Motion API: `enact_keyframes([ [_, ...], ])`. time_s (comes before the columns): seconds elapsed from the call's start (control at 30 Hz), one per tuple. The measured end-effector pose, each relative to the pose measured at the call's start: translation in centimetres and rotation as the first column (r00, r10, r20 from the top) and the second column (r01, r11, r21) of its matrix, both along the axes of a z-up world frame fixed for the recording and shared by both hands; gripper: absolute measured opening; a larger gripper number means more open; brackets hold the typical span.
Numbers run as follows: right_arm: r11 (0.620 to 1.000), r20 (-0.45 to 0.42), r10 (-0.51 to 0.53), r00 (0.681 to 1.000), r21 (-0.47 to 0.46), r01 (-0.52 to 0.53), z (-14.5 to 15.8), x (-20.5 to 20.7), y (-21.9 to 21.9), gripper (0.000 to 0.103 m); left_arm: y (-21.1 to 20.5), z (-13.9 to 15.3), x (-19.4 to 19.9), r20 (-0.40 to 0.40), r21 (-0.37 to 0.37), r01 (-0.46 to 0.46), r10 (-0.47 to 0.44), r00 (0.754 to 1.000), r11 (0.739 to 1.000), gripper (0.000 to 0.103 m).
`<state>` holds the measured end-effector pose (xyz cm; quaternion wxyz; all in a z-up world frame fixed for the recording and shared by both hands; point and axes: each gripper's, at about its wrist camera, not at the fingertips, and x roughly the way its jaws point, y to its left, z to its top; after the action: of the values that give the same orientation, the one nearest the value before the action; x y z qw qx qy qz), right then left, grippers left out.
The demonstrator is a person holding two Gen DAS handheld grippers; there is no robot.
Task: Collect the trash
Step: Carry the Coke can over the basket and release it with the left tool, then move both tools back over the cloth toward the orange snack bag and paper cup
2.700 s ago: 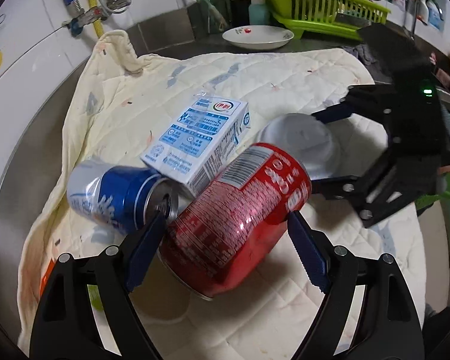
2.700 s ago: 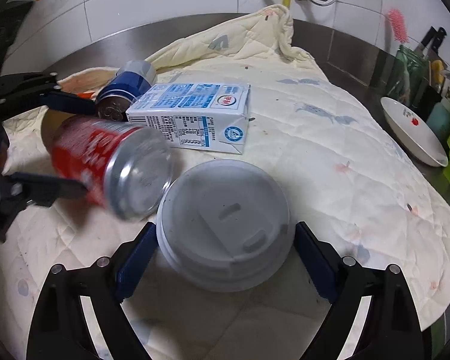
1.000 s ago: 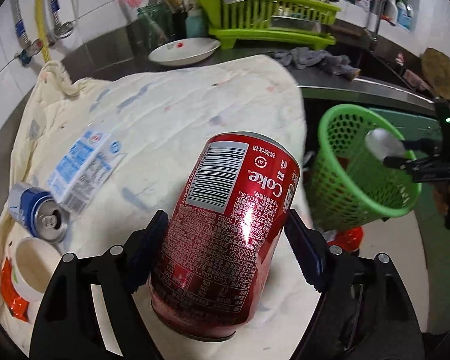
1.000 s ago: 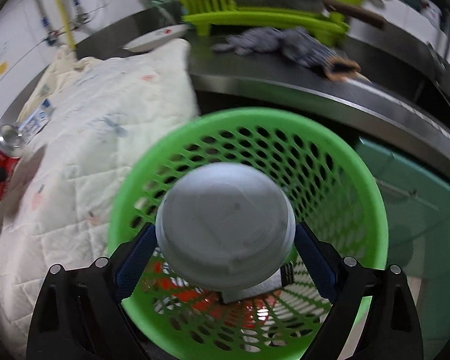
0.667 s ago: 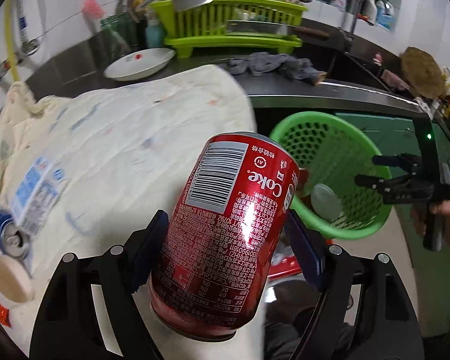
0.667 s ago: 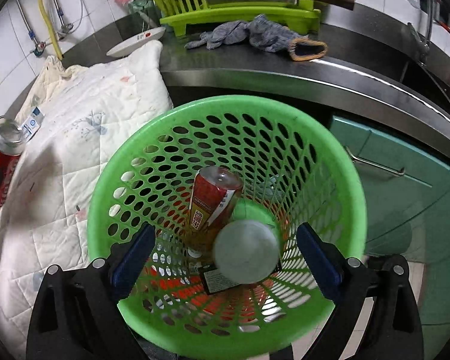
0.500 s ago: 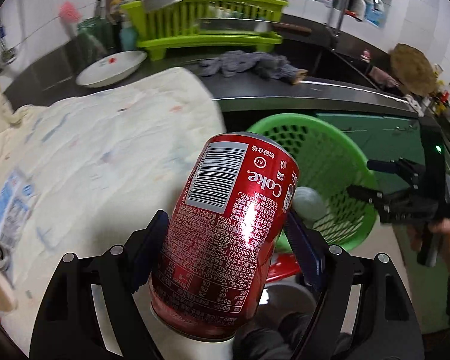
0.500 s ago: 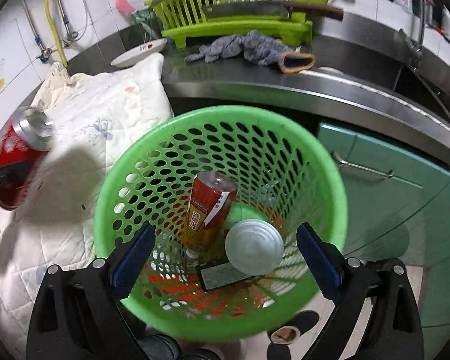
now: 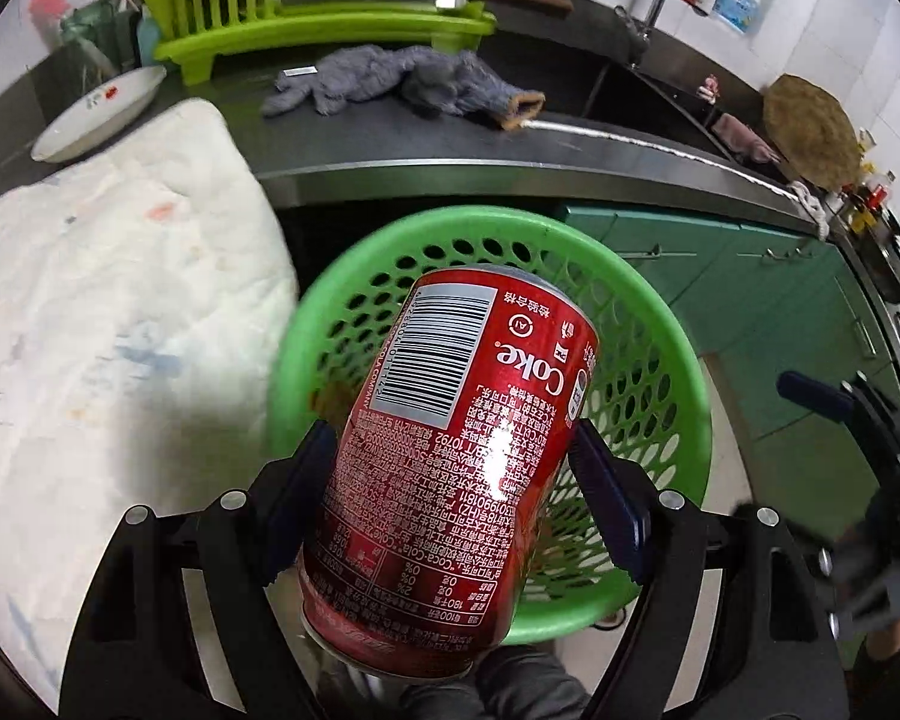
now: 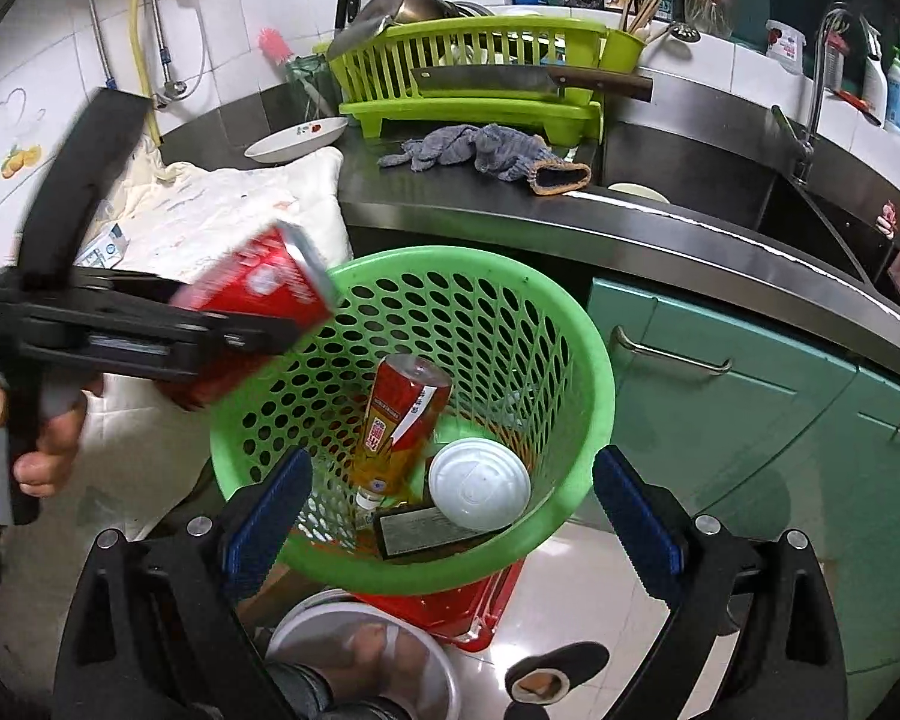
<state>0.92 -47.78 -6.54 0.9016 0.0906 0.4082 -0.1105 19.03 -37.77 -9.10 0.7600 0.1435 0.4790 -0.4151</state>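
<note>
The left gripper [image 9: 453, 501] clamps a red cola can [image 9: 450, 456], tilted above the near rim of the green basket [image 9: 660, 360]. The right gripper [image 10: 447, 507] stands wide open and empty over the basket, where a white lid [image 10: 480, 483] lies beside another can [image 10: 402, 420].

Domestic kitchen: stainless-steel table [image 10: 660, 228] with sink [image 10: 810, 210] and tap [image 10: 819, 48] at upper right, green dish rack [image 10: 474, 72] holding a cleaver [image 10: 498, 79], white-tiled wall [image 10: 222, 6], teal cabinets [image 10: 750, 384].

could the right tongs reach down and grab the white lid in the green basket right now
Probably yes. The right tongs are open and empty above the green basket, and the white lid lies uncovered on top. The tilted can beside it could crowd one finger.
</note>
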Motion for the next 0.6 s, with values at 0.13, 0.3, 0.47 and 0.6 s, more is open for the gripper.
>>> enact_keyframes([
  [0.13, 1.0, 0.002, 0.004, 1.0, -0.009, -0.004, 0.1, -0.4, 0.2, 0.092, -1.0, -1.1, -0.3, -0.024, 0.009, 0.004, -0.004, 1.0, 1.0, 0.083],
  [0.3, 1.0, 0.002, 0.004, 1.0, -0.008, -0.004, 0.1, -0.5, 0.4, 0.092, -0.6, -1.1, -0.3, -0.03, -0.006, -0.009, 0.009, 0.999, 1.0, 0.089],
  [0.47, 1.0, 0.004, 0.012, 1.0, -0.012, -0.012, 0.3, -0.4, 1.2, 0.092, 1.0, -0.3, -0.4, 0.006, -0.002, -0.022, 0.022, 1.0, 1.0, 0.089],
  [0.6, 1.0, 0.008, 0.029, 1.0, -0.006, -0.029, 0.5, 0.1, 2.1, 0.091, 3.4, 1.1, -0.6, 0.052, 0.002, -0.057, 0.056, 0.997, 0.998, 0.089],
])
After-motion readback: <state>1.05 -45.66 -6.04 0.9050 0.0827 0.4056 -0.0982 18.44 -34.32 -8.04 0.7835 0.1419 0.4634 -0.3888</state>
